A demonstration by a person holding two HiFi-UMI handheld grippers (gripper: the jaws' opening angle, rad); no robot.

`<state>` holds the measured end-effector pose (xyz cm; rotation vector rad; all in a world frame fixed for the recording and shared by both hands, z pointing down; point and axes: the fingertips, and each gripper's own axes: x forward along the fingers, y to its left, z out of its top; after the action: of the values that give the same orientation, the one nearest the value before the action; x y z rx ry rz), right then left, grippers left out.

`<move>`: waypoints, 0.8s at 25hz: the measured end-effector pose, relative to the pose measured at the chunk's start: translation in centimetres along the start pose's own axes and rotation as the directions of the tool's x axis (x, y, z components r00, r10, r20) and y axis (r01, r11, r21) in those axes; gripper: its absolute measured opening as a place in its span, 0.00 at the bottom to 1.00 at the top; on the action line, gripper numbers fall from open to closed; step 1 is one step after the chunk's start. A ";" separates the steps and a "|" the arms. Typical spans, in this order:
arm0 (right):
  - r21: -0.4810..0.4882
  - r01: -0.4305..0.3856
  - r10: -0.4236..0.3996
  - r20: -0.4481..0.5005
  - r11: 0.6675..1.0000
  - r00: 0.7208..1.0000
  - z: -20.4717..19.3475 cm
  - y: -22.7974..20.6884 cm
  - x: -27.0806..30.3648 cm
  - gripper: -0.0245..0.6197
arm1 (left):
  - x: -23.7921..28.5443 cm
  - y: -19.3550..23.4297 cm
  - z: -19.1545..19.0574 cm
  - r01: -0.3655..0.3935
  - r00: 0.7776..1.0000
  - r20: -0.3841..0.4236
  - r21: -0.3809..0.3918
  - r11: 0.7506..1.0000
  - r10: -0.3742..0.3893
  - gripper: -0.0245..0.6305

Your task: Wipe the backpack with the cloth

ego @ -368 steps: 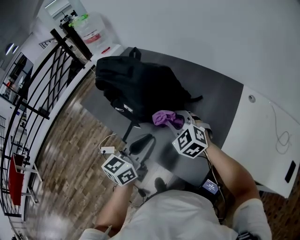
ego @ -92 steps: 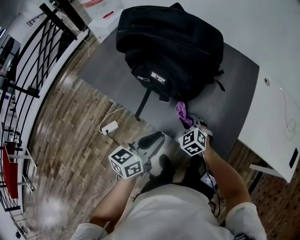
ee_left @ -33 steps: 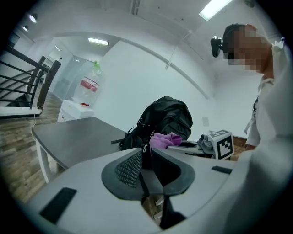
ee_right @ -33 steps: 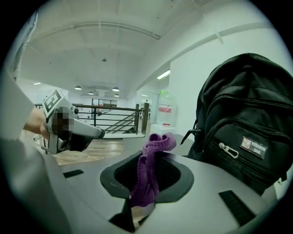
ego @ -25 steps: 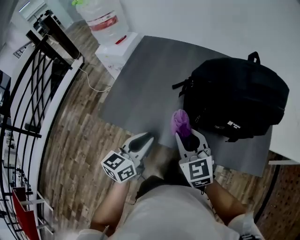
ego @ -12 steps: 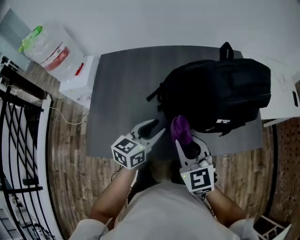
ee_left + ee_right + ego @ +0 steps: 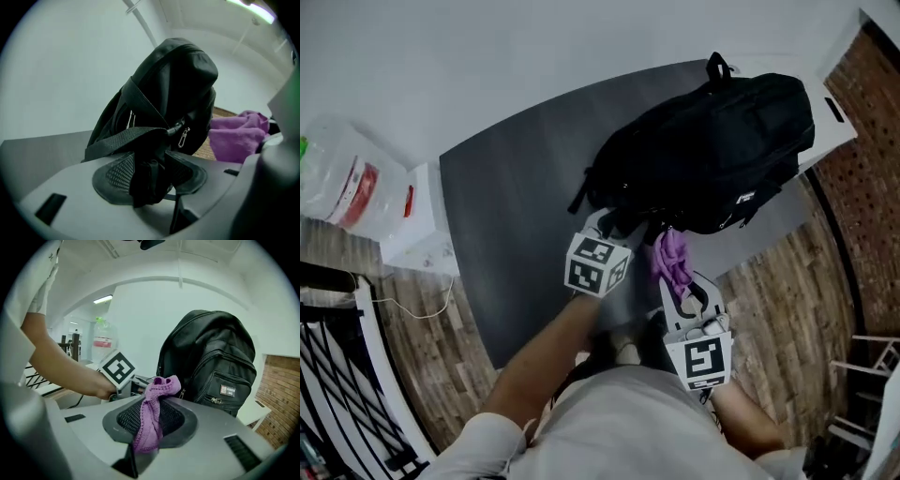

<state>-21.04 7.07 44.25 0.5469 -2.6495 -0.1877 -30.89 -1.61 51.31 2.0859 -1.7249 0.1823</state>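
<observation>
Grey table (image 7: 506, 216), wood floor (image 7: 769, 309), white wall (image 7: 441, 56), brick wall (image 7: 874, 117) rt.

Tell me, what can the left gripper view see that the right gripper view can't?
Only the left gripper view: the left gripper, its fingers shut on a black strap. Only the right gripper view: the right gripper pinching the purple cloth, the person's arm, and a water jug far behind. Both: the black backpack and the cloth.

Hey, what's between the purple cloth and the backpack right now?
Nothing. In the left gripper view, only a narrow open gap, with wood floor showing behind it, separates the cloth in the right gripper from the backpack.
</observation>
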 end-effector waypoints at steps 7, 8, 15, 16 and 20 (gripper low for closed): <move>-0.014 0.070 -0.070 -0.008 0.997 0.997 0.6 -0.5 -2.0 0.16 | 1.7 -1.0 3.8 -0.085 0.993 0.094 0.204 0.975 0.067 0.31; -0.017 0.070 -0.070 -0.002 0.997 0.998 0.7 -0.9 -2.1 0.16 | 2.0 -1.1 3.9 -0.098 0.993 0.091 0.219 0.971 0.080 0.31; -0.043 0.067 -0.066 0.043 0.997 0.997 2.5 -2.2 -1.9 0.16 | 1.6 -1.2 3.9 -0.021 0.997 0.071 0.246 0.969 0.004 0.05; -0.048 0.083 -0.081 0.046 0.995 0.996 2.8 -2.3 -1.7 0.16 | 1.1 -1.4 3.8 0.012 0.997 0.065 0.261 0.965 -0.030 0.05; -0.032 0.172 -0.170 0.062 0.985 0.984 4.4 -1.6 -1.5 0.16 | -0.4 -2.1 2.5 0.126 0.988 0.037 0.360 0.924 -0.149 0.04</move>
<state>-21.11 6.47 39.42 0.7679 -2.6491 -0.3077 -29.42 -1.99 48.38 2.4897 -1.6716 0.4187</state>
